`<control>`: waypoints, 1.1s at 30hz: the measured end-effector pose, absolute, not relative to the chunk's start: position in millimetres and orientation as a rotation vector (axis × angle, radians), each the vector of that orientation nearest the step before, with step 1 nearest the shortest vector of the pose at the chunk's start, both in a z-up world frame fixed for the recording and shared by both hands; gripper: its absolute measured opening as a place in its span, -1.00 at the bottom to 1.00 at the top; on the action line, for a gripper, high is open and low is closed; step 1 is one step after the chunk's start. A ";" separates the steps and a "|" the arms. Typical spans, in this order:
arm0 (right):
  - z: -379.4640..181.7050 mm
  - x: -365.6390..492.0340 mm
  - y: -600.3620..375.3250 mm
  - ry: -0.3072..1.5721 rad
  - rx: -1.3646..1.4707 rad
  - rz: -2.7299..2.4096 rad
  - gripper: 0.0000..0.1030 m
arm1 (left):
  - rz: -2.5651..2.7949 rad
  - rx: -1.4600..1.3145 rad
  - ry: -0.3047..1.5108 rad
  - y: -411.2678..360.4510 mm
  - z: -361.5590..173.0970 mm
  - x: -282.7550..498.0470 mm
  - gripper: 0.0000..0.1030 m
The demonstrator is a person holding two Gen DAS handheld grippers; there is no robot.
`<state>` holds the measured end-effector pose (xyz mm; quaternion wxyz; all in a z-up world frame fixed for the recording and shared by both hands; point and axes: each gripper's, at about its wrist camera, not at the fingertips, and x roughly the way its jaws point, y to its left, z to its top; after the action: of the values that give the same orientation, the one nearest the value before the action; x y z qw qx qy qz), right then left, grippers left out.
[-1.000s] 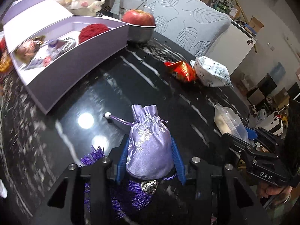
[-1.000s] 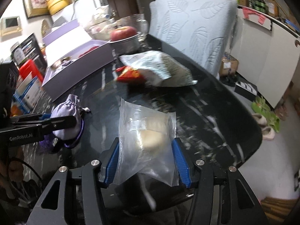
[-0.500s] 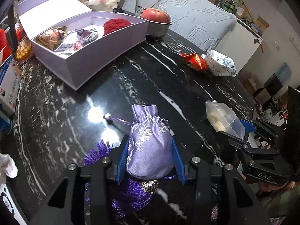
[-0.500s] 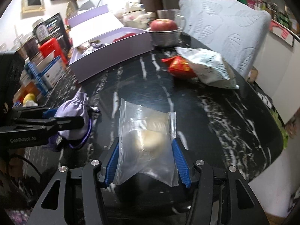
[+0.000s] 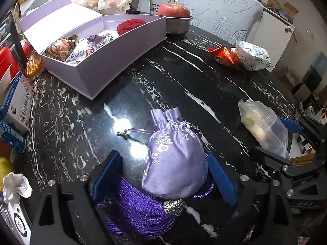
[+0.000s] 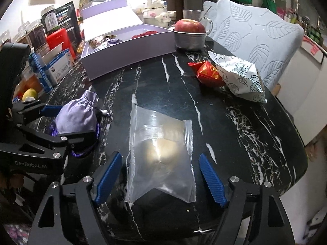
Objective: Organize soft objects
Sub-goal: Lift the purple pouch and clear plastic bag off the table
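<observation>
Now both sets of jaws have just been opening, and each is releasing its load onto the black, white-veined marble counter (image 5: 184, 77).

Left gripper (image 5: 163, 175): the jaws are standing wide. The lilac embroidered satin drawstring pouch (image 5: 175, 159) with its purple tassel (image 5: 134, 210) is lying between them on the counter. The left pad is standing clear of the fabric; the right pad is sitting just beside it, and contact there cannot be confirmed.

Right gripper (image 6: 159, 177): the jaws are likewise standing wide. The clear plastic bag holding a pale, soft lump (image 6: 161, 153) is lying flat between the pads, apart from both.

Judgement: neither item is being gripped, so both are resting at the near edge of the counter, well apart from the open lilac cardboard box (image 5: 114, 55) at far left. That box is already holding a red knitted ball (image 5: 130, 24) and several small packets. The pouch and the bag are probably awaiting transfer or a re-grip, so the sorting is looking incomplete.

Surface and room: the glossy counter is reflecting an overhead lamp. A red foil packet (image 6: 208, 73) and a white printed paper bag (image 6: 241, 75) are lying at far right, touching. A red apple in a metal bowl (image 6: 190, 34) is standing beside the box. A leaf-patterned pale chair back (image 6: 255, 32) is rising behind the counter. Cartons and jars are crowding the left edge.
</observation>
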<state>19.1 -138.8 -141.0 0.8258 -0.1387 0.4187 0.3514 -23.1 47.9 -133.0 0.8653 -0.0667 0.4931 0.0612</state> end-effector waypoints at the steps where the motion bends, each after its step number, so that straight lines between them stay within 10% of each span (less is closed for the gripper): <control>1: -141.1 19.8 -139.8 0.890 -0.292 0.741 0.55 | 0.129 -0.140 1.033 47.9 -133.1 -23.1 0.71; 15: -142.2 21.4 -150.2 0.861 -0.270 0.711 0.58 | 0.129 -0.125 1.014 39.7 -132.8 -22.6 0.48; 22: -140.3 20.6 -150.6 0.835 -0.278 0.713 -0.05 | 0.064 -0.025 1.002 21.5 -126.0 -23.2 -0.07; 33: -138.0 18.3 -157.6 0.851 -0.199 0.768 -0.12 | 0.010 -0.193 1.013 37.9 -124.2 -31.7 -0.14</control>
<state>18.3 -157.6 -138.0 0.8356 -0.0938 0.4018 0.3627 -31.7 37.9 -124.2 0.8700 -0.0921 0.4844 0.0049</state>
